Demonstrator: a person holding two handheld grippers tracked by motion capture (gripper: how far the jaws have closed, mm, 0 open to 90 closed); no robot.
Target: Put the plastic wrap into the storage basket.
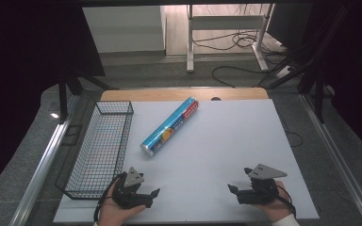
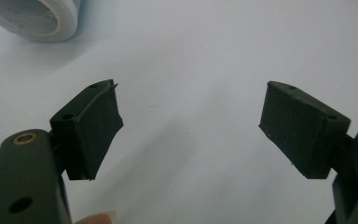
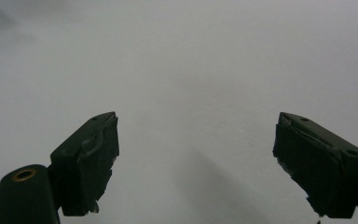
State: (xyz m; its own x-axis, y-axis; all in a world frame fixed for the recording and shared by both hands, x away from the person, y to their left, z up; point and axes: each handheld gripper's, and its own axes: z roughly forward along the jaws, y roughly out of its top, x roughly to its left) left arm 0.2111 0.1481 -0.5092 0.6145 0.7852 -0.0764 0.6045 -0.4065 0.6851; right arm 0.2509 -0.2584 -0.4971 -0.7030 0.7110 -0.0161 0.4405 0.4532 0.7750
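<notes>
At the near edge of the surface (image 1: 226, 141), I had both grippers low over the white sheet. The left gripper (image 1: 152, 194) sat at about 7 o'clock and the right gripper (image 1: 233, 189) at about 5 o'clock, each with its jaws spread wide and nothing between them. In the left gripper view the left gripper (image 2: 191, 126) showed a broad gap over bare white, and in the right gripper view the right gripper (image 3: 196, 158) looked the same.

The blue roll (image 1: 169, 127) lay on its side near the middle of the surface, slanting from its near end at 7 o'clock to its red-labelled far end at 1 o'clock. It was apart from both grippers, nearer the left one, lying toward 12 o'clock from those jaws. In the left gripper view the roll's white end (image 2: 32, 18) sat at 11 o'clock.

A black wire basket (image 1: 101, 150) stood along the surface's 9 o'clock edge, just beside the roll's near end. Beyond the surface at 12 o'clock I saw grey floor, a white frame's legs (image 1: 190, 47) and loose cables (image 1: 238, 40).
</notes>
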